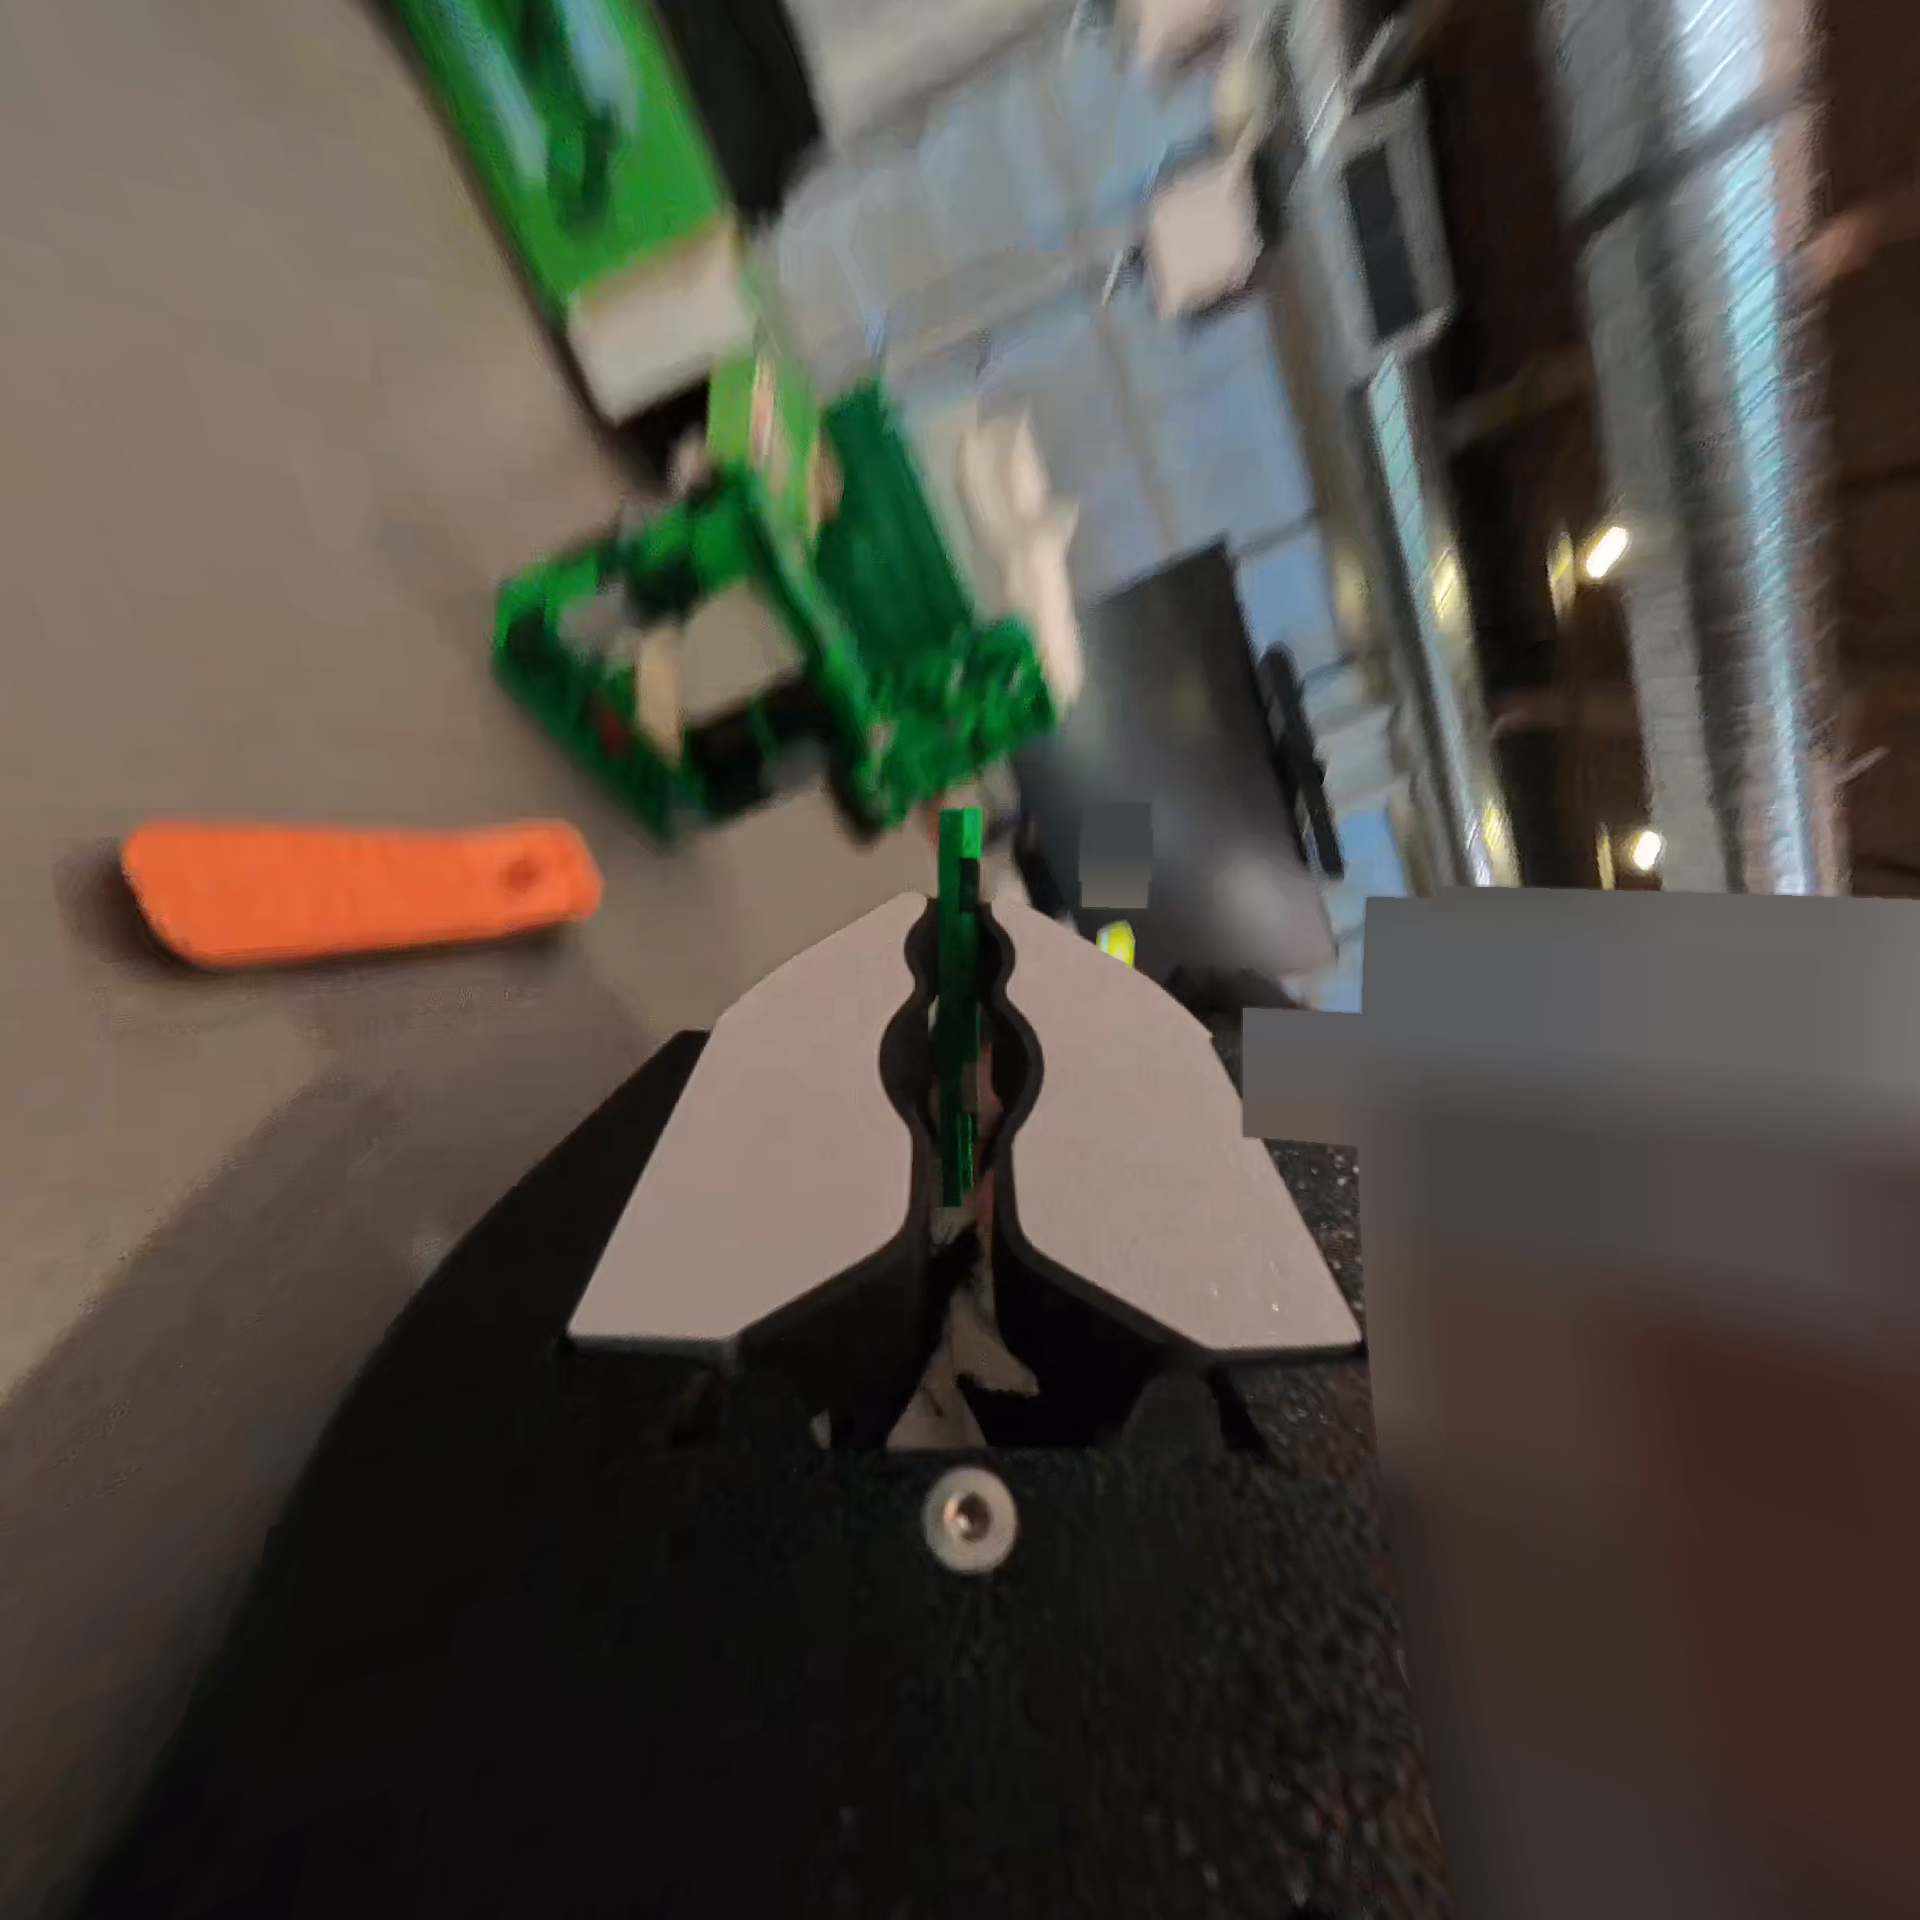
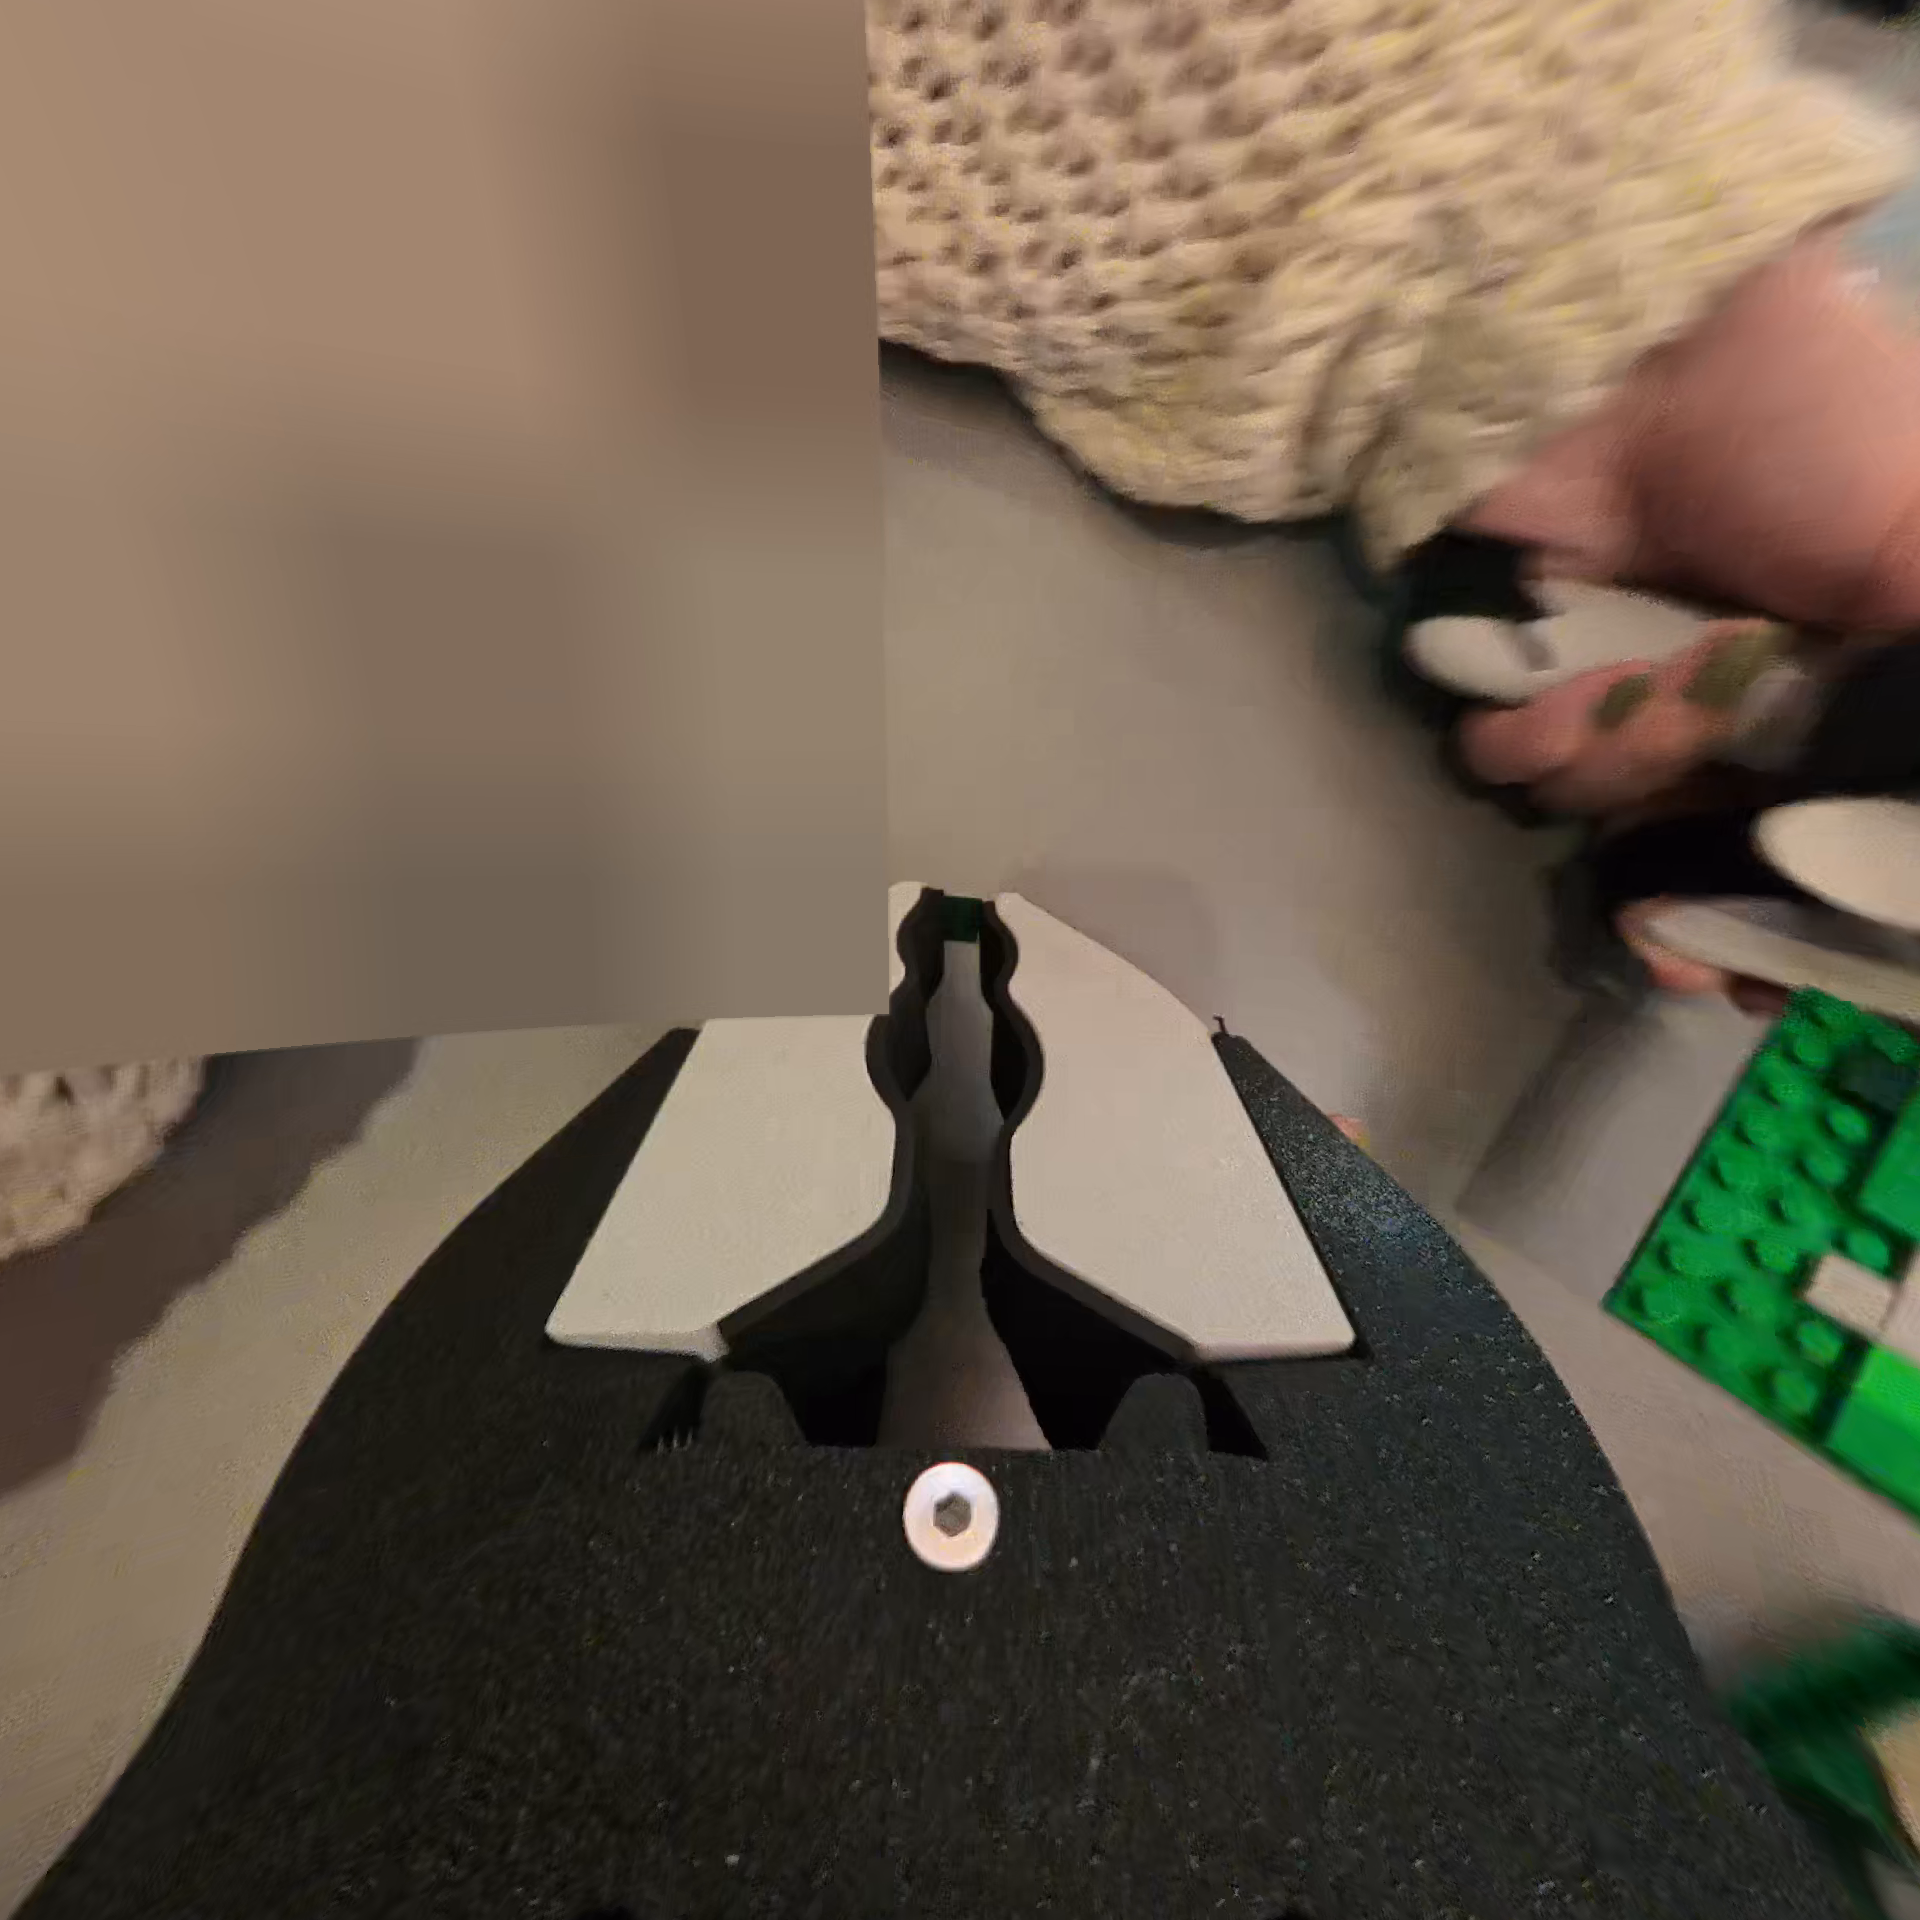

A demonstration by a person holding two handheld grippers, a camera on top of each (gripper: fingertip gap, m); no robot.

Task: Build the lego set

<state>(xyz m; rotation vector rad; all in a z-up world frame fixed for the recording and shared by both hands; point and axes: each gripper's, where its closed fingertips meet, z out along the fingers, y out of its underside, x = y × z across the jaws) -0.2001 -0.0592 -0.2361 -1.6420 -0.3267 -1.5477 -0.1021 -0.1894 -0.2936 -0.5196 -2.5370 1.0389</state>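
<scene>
In the left wrist view my left gripper point(image 1: 958, 906) is shut on a thin green Lego plate point(image 1: 957, 852), held edge-on and sticking out past the tips. Ahead of it a partly built green Lego model point(image 1: 769, 665) stands on the grey table point(image 1: 208, 468), blurred. In the right wrist view my right gripper point(image 2: 958, 902) is shut on a small dark green piece point(image 2: 958, 923) pinched at its very tips. A green studded plate of the model point(image 2: 1787, 1226) lies at the right edge. The left gripper point(image 2: 1787, 904) also shows there, held by a hand point(image 2: 1714, 499).
An orange brick separator point(image 1: 353, 894) lies on the table left of the model. A green booklet or box point(image 1: 582, 156) lies beyond it at the top. A cream knit sleeve point(image 2: 1299, 208) reaches across the top of the right wrist view.
</scene>
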